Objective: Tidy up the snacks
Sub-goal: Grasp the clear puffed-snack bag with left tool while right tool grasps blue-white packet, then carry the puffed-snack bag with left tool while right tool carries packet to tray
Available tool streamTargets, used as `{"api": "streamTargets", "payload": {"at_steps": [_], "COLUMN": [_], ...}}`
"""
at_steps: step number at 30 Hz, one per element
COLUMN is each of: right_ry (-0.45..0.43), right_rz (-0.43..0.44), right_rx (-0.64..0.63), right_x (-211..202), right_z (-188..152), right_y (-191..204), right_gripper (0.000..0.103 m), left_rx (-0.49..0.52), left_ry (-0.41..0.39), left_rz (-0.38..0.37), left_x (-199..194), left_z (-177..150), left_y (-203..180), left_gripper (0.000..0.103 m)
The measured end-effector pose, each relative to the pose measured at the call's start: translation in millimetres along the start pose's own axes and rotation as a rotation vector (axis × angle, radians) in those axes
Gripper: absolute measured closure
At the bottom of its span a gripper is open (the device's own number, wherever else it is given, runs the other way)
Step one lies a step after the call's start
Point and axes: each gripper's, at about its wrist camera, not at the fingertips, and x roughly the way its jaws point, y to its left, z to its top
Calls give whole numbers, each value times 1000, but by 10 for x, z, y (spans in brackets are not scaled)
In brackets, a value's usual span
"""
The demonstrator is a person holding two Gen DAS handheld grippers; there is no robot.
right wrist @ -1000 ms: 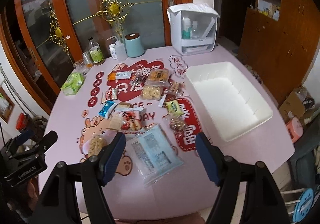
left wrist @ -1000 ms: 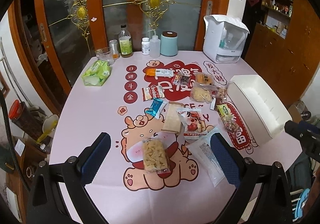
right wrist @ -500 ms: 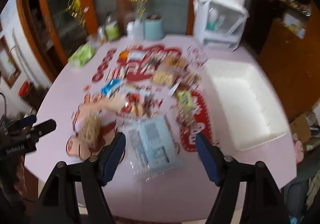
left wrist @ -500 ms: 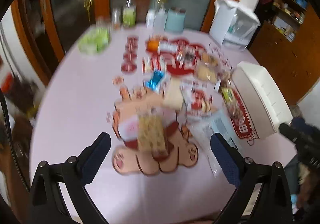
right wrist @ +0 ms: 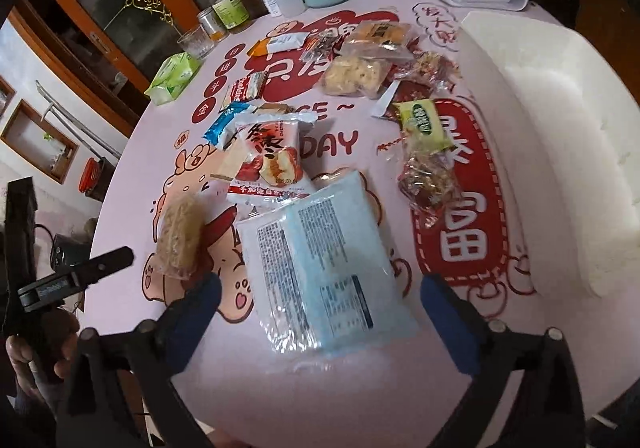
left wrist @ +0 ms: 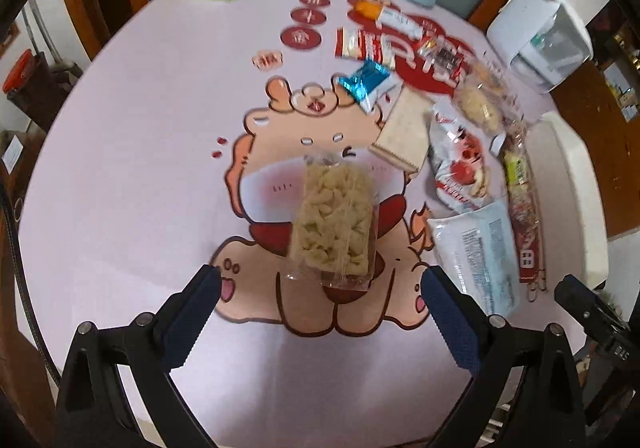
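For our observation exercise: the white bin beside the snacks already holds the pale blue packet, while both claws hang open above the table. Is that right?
Not quite. The white bin is empty; the pale blue packet lies on the table before the right claw, as the right wrist view shows. Both claws, including the left claw, are open.

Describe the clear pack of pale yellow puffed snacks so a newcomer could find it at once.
Start at the round pink table and find the big cartoon animal printed near its front edge. The pack of pale yellow puffed snacks lies on that cartoon's belly, alone at the left end of the snack spread. Unlike the flat pale blue packet beside it, its wrapper is see-through, showing lumpy puffed pieces.
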Motion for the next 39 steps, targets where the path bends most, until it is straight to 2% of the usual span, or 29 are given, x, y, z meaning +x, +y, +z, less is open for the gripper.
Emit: {"api": "streamTargets", "payload": {"at_steps": [5,13,18,22,27,36,38,39], "right_ry": [54,64,120,208,223,231,234,234], "right_rz": [-31,-38,-173,-227,-202,-207,-207,-205], "right_rx": [-30,-116,-224,-365,-301,-308,-313,-312], "right_x": [299,580,831,999,1045,1055,1080,1121], "right_z": [27,58,35,33,121,136,146,176], "right_y": [-39,105,255,424,322,295,312,330], "right_gripper": [0,0,0,0,0,0,0,0], "left_rx": [15,39,50,51,44,93,108,121], "left_ry": [44,79,94,110,129,131,132,127], "left_rz": [26,59,74,82,84,136,163,191], "left_x": [304,616,747,836,911,983,1010,1008], "left_z": [57,221,274,285,277,304,307,297], "left_y": [-115,-264,-323,-340,-322,-416,-459,-484], "left_gripper": [4,4,4,4,4,4,7,13]}}
